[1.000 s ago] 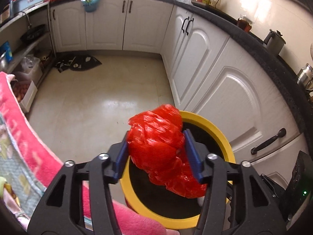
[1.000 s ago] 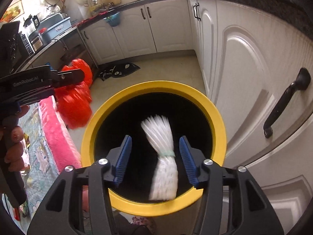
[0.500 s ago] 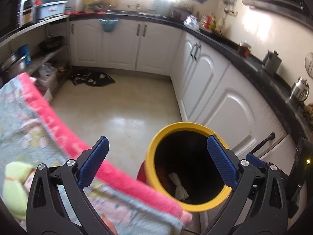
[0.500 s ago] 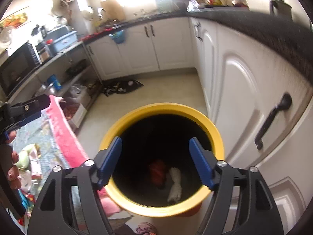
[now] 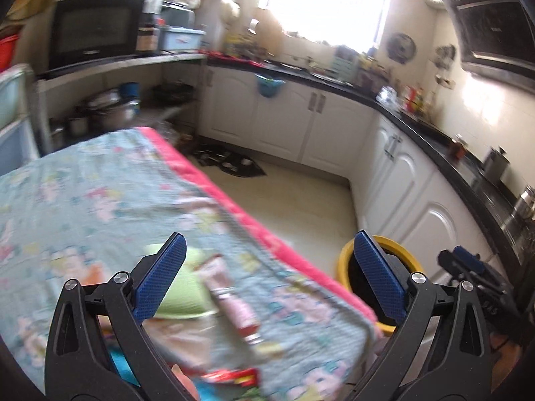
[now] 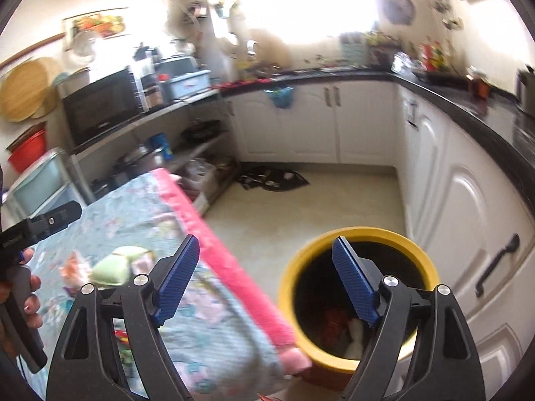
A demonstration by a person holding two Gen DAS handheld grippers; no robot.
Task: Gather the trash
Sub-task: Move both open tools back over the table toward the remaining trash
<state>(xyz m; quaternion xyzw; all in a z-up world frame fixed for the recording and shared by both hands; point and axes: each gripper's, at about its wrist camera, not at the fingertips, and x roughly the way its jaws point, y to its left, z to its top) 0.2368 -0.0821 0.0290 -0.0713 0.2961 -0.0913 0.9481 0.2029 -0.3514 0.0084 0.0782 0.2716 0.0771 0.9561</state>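
Since both claws emptied, trash (image 6: 337,320) binned (image 6: 354,234)

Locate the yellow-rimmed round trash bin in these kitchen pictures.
The yellow-rimmed round trash bin stands on the floor at lower right in both wrist views, between the pink-edged patterned cloth and the white cabinet doors.

Surface (image 5: 100,183): covered by a pale blue patterned cloth with a pink border, filling the left of both frames. On it, lower centre of the left wrist view: a light green item (image 5: 187,294), a pink tube (image 5: 234,304) just beside it, and a red wrapper (image 5: 230,376) at the bottom edge. Floor (image 5: 301,207): a yellow-rimmed bin (image 6: 354,300) stands beside the cloth's corner; a dark mat (image 6: 271,180) lies near the cabinets.
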